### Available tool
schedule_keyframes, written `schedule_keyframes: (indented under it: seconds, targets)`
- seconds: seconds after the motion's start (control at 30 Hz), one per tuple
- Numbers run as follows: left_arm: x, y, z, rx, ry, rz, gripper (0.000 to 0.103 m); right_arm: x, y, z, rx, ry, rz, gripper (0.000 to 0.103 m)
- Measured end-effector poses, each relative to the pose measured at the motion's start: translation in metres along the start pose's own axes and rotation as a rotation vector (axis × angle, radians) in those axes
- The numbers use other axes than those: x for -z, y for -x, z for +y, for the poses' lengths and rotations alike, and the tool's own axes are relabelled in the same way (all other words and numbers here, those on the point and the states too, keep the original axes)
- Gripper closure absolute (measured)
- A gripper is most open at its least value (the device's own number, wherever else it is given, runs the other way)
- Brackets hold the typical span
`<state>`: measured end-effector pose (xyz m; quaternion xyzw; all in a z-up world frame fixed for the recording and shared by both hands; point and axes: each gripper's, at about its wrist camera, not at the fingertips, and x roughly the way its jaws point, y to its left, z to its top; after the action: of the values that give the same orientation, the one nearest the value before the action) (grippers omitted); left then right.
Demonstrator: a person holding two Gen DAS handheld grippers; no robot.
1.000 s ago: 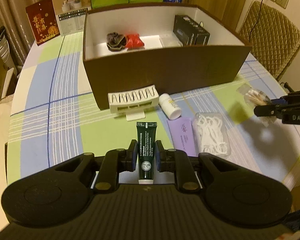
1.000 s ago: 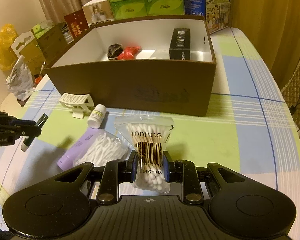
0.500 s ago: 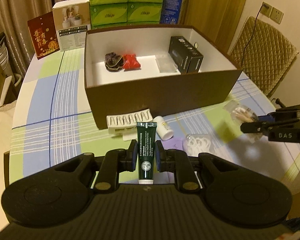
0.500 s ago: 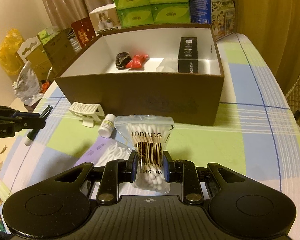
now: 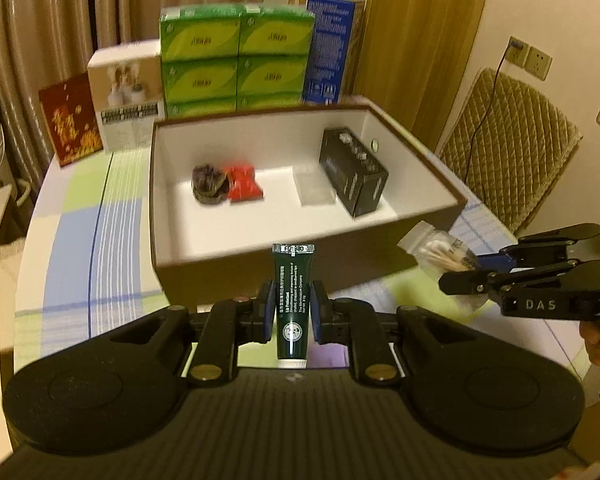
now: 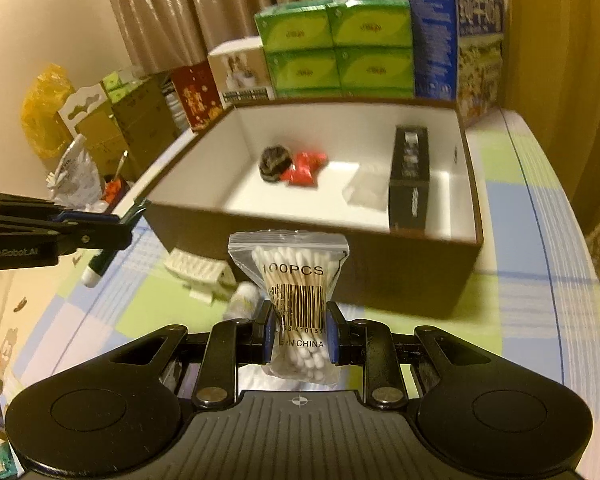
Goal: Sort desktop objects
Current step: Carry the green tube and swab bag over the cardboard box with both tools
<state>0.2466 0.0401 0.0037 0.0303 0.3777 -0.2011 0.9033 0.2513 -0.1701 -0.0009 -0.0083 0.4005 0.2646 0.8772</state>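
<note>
Just short of the brown box (image 5: 300, 264), both grippers are carrying loads toward it.

The left gripper (image 5: 293, 312) is pinching a dark green tube (image 5: 292, 300) upright, and the right gripper (image 6: 298, 332) is clamping a bag of cotton swabs (image 6: 294, 280) at its barcode, both hanging before the box's near wall. To do this well, each load should be clearing that wall before release, landing beside the black carton (image 5: 354, 176), away from the red packet (image 5: 242, 184).
</note>
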Motion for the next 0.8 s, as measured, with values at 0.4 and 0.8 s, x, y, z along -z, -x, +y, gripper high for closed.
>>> schedule_keyframes:
  seconds: [0.4, 0.8]
  targets:
    - [-0.064, -0.022, 0.014, -0.016, 0.008, -0.091, 0.089, -0.065, -0.022, -0.013, -0.015, 0.036, -0.058, 0.081]
    - [-0.094, -0.092, 0.04, -0.054, 0.044, 0.019, 0.089, -0.102, -0.083, -0.037, 0.028, 0.053, 0.039, 0.081]
